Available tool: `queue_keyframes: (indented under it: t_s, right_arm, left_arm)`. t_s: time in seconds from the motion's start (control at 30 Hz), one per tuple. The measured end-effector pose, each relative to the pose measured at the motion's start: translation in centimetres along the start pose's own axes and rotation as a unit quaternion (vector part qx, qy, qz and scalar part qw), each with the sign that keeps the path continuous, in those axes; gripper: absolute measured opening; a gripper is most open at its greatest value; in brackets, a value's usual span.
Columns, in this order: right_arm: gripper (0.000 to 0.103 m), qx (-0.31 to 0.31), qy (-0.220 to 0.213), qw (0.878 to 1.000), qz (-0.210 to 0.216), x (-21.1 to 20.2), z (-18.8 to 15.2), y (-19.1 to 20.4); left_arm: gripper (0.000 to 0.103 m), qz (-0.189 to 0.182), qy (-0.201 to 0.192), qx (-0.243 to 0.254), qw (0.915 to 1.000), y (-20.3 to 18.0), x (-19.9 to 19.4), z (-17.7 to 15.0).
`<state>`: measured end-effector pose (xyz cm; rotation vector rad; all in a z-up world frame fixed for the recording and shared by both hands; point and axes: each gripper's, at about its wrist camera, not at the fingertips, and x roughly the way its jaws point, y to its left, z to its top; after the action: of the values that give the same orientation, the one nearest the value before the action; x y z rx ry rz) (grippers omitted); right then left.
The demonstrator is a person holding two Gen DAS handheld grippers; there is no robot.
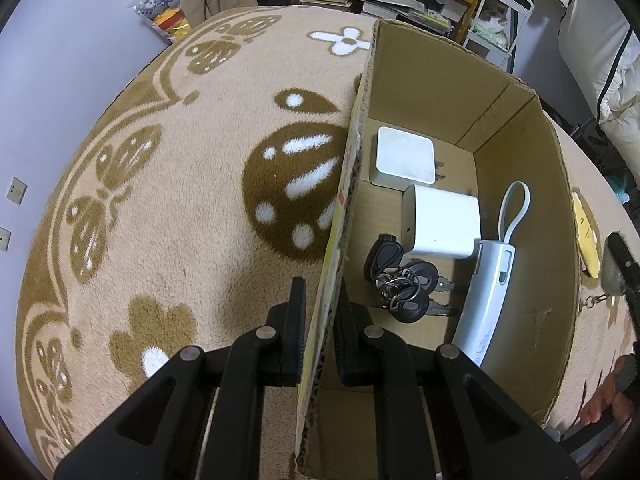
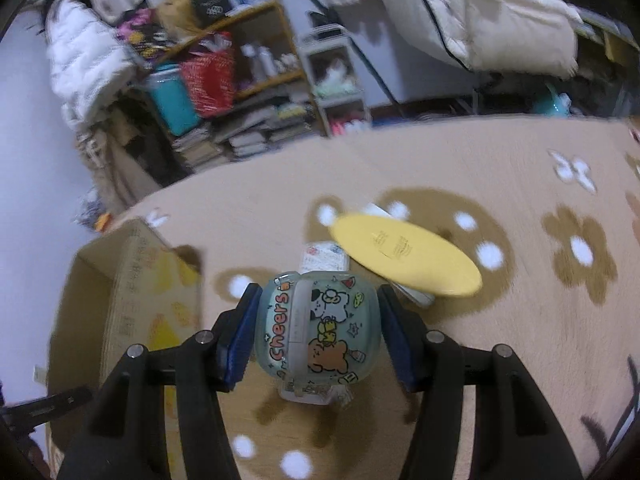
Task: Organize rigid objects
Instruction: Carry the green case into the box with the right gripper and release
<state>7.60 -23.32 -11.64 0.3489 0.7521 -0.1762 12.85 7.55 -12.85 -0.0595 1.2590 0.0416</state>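
Left claw [image 1: 320, 320]: clenched on the left wall of the cardboard box [image 1: 520, 208], one finger outside, one inside.

Box contents: two white charger plugs [image 1: 404, 158] [image 1: 442, 222] toward 12 o'clock; black key bunch [image 1: 400, 280] at centre; white power bank [image 1: 490, 292], long axis running 6 to 12 o'clock, loop strap at its 12 o'clock end.

Right claw [image 2: 316, 328]: grasping a clear cartoon-printed "Cheers" case [image 2: 316, 324] above the patterned blanket [image 2: 520, 160]; box at its 9 o'clock, yellow oval card [image 2: 404, 254] at 1 o'clock

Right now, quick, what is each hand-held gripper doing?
Left hand-held gripper: shut on the cardboard box wall.
Right hand-held gripper: shut on the cartoon case.
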Motion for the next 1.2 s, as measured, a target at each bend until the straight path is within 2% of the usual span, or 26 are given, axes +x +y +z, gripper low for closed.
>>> queue_keyframes:
  t_s: [0.3,0.47,0.67,0.8,1.2]
  right_arm:
    - [0.062,-0.112,-0.044,0.991,0.057,-4.3,-0.6,7.8]
    - [0.062,-0.128,-0.052,0.985,0.098,-6.6,-1.2,10.7]
    - [0.062,-0.151,-0.048,0.978,0.139,-7.1,-2.4,13.1]
    - [0.062,-0.167,-0.055,0.974,0.140,-7.1,-2.2,14.2]
    - [0.062,-0.154,-0.061,0.973,0.162,-5.7,0.9,16.2]
  left_arm:
    - [0.012,-0.005,0.001,-0.006,1.0000,0.3,0.2,0.0]
    - [0.012,-0.004,0.000,-0.004,1.0000,0.3,0.2,0.0]
    - [0.012,-0.005,0.001,-0.005,1.0000,0.4,0.1,0.1]
    - [0.012,-0.005,0.001,-0.005,1.0000,0.4,0.1,0.1]
    - [0.012,-0.007,0.002,-0.006,1.0000,0.4,0.1,0.1]
